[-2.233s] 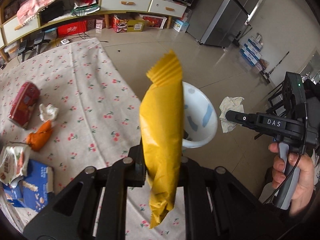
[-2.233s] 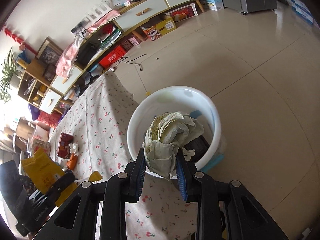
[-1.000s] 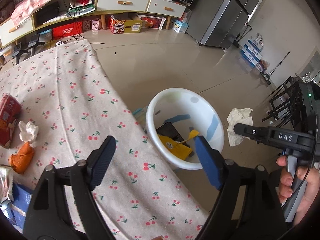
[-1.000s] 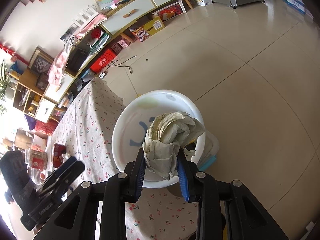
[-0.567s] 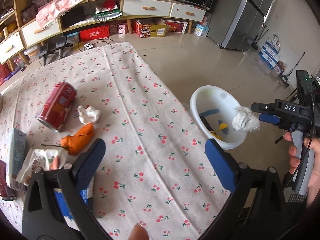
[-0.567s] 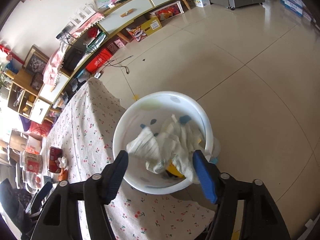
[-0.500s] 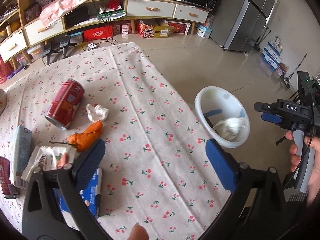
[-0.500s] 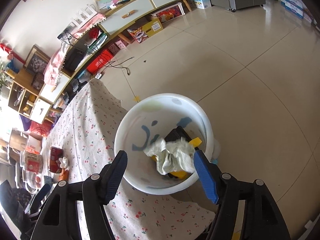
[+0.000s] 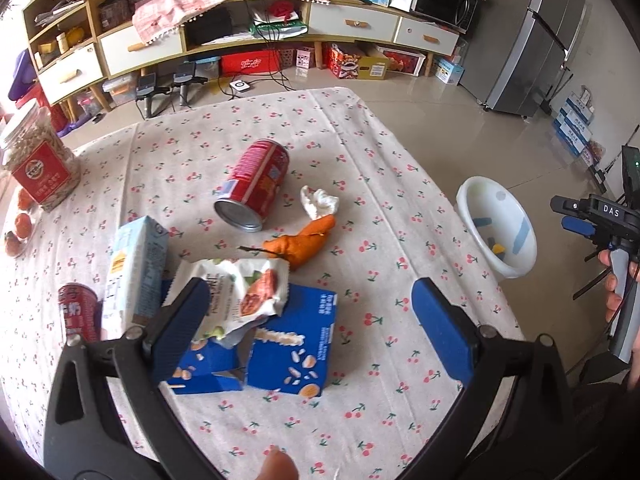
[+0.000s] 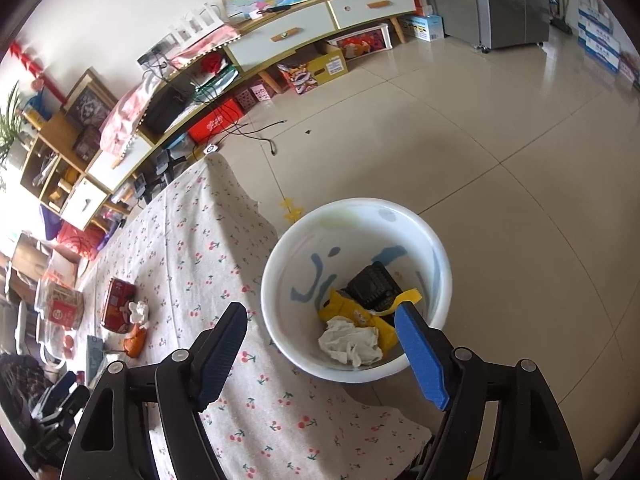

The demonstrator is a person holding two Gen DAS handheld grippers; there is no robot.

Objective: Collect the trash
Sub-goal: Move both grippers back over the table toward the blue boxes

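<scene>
The left gripper (image 9: 310, 312) hangs over the tabletop (image 9: 384, 184) with jaws spread wide and nothing between them. Below lie a torn snack wrapper (image 9: 240, 296) on a flattened blue box (image 9: 288, 344), an orange peel (image 9: 300, 242), a crumpled tissue (image 9: 320, 202) and a tipped red can (image 9: 256, 184). Past the right edge, a white bin (image 9: 500, 232) stands on the floor.

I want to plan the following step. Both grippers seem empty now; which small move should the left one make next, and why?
Probably lower the left gripper onto the white snack wrapper that lies on the blue box. Its jaws stand wide and empty right above it, and it is the nearest trash. The right gripper, jaws opening with nothing between them, hangs over the white bin.
</scene>
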